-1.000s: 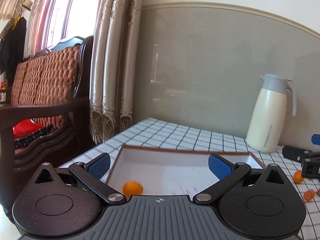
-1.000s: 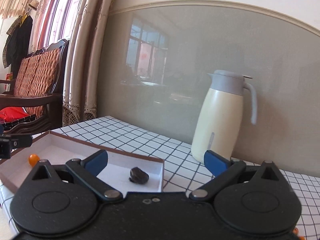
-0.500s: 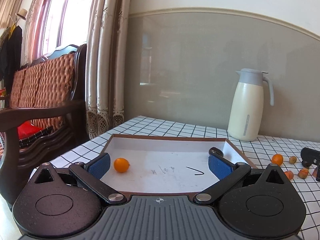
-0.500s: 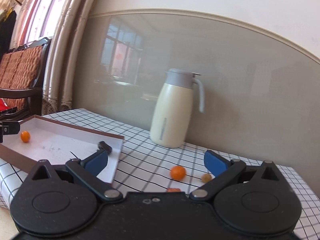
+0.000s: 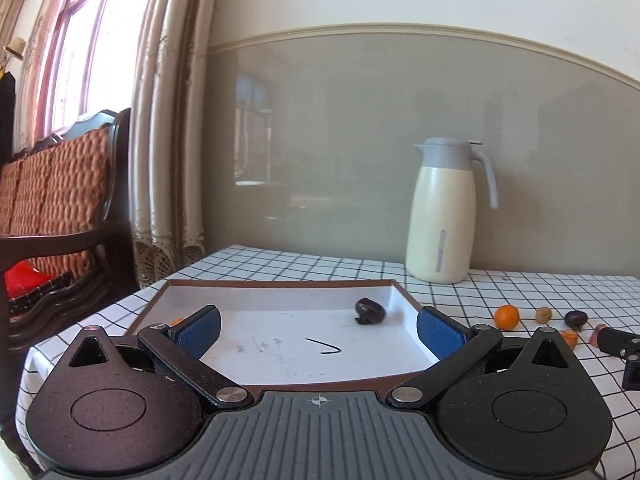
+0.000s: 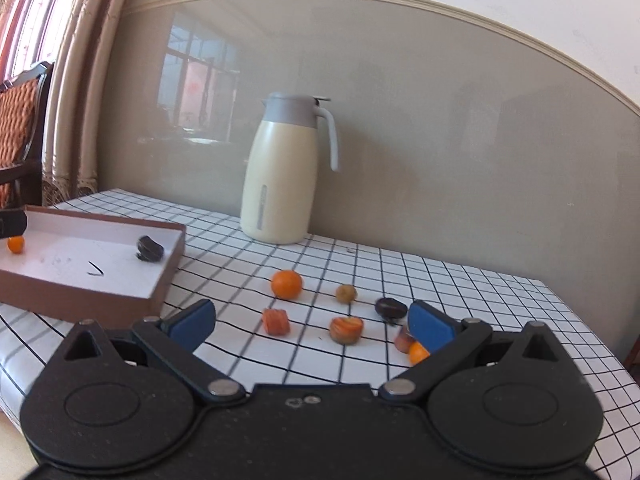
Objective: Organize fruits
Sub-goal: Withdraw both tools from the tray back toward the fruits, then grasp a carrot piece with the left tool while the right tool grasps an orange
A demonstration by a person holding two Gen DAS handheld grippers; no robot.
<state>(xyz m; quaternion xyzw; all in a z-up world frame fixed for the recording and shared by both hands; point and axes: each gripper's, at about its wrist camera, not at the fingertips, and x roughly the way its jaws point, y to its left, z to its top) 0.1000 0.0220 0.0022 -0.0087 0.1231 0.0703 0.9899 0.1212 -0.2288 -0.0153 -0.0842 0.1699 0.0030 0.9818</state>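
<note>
Right gripper (image 6: 312, 326) spread wide, nothing between the blue pads (image 6: 430, 326), hanging over the near part of the checked table (image 6: 460, 280). Loose fruit mid-table: orange (image 6: 286, 284), small yellowish fruit (image 6: 346, 293), dark plum (image 6: 390, 307), two cut orange chunks (image 6: 275, 322), (image 6: 346, 329), plus two more bits by the right pad, partly hidden. Brown tray (image 6: 80, 294) at the left edge holds a small orange (image 6: 16, 244) at its left end and a dark fruit (image 6: 149, 248) near its right wall. Cream jug (image 6: 285, 170) stands at the back edge against the wall.
</note>
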